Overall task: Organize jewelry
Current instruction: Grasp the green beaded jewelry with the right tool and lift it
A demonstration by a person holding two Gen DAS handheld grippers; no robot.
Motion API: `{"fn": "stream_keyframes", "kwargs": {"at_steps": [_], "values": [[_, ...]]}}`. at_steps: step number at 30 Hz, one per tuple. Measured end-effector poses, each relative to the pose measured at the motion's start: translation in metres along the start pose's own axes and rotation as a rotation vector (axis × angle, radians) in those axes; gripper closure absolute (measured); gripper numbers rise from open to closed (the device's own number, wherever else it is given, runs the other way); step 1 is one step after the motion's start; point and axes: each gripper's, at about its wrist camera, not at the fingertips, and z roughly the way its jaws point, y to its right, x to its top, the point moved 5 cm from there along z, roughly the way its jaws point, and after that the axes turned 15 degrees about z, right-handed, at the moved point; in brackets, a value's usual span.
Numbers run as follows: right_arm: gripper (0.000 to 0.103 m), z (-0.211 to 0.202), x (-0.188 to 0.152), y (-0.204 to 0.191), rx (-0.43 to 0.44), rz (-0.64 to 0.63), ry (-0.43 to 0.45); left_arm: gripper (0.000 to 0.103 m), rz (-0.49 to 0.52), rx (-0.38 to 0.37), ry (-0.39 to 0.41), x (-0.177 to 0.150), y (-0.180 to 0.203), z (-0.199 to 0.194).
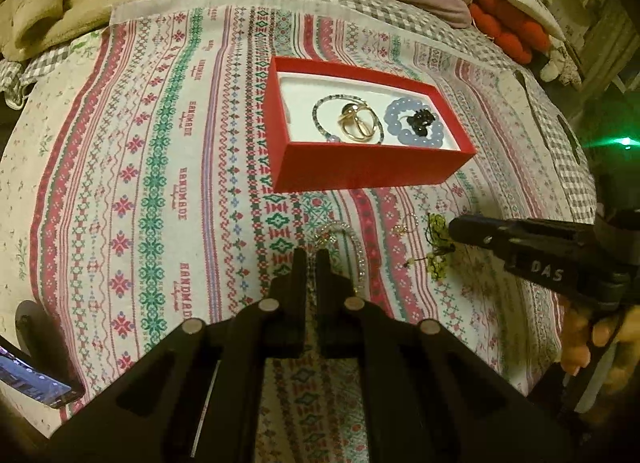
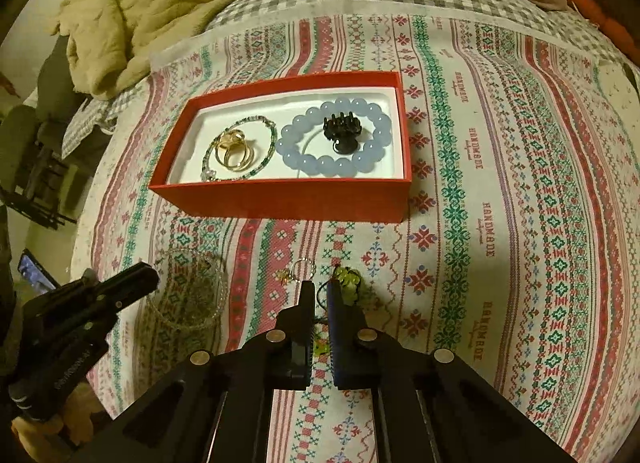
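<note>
Green beaded jewelry (image 2: 347,278) is pinched by the right hand-held gripper (image 2: 319,295) for the red box (image 2: 280,199), while the left hand-held gripper (image 1: 311,259), clamped shut, appears to hold the clear bracelet (image 1: 352,241).

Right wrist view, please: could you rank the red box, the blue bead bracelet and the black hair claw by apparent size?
1. red box
2. blue bead bracelet, lying inside it
3. black hair claw, inside the bracelet's ring
All three lie at a similar distance, so the order is sure.
</note>
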Motion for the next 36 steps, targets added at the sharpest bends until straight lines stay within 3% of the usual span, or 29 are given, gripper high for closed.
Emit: {"fn": "stream_keyframes", "kwargs": {"at_steps": [6,8,9,14,15,17,19,22,36], "values": [[0.078,0.014,-0.002,0.005,-0.052,0.005,-0.035,0.098,-0.012,-0.002,-0.031,-0.005,-0.001,0.008],[0.055,0.017,-0.001,0.004,-0.055,0.014,-0.038,0.098,-0.026,-0.008,-0.04,-0.006,-0.002,0.011],[0.036,0.017,0.0,0.004,-0.059,0.017,-0.03,0.098,-0.031,-0.01,-0.043,-0.007,-0.003,0.013],[0.035,0.023,0.003,-0.003,-0.069,-0.009,-0.02,0.098,-0.024,-0.003,-0.055,-0.008,-0.005,0.017],[0.037,0.025,0.003,-0.003,-0.075,-0.013,-0.024,0.098,-0.023,-0.002,-0.057,-0.008,-0.005,0.018],[0.05,0.03,0.002,-0.004,-0.086,-0.022,-0.031,0.098,-0.025,-0.001,-0.06,-0.008,-0.007,0.019],[0.076,0.034,0.001,-0.004,-0.088,-0.027,-0.043,0.098,-0.026,0.0,-0.058,-0.007,-0.008,0.018],[0.092,0.035,0.001,-0.006,-0.085,-0.039,-0.04,0.098,-0.026,-0.002,-0.054,-0.006,-0.009,0.017],[0.093,-0.026,0.002,-0.023,0.025,-0.08,0.083,0.098,-0.013,-0.036,0.043,0.007,0.003,-0.02]]}}
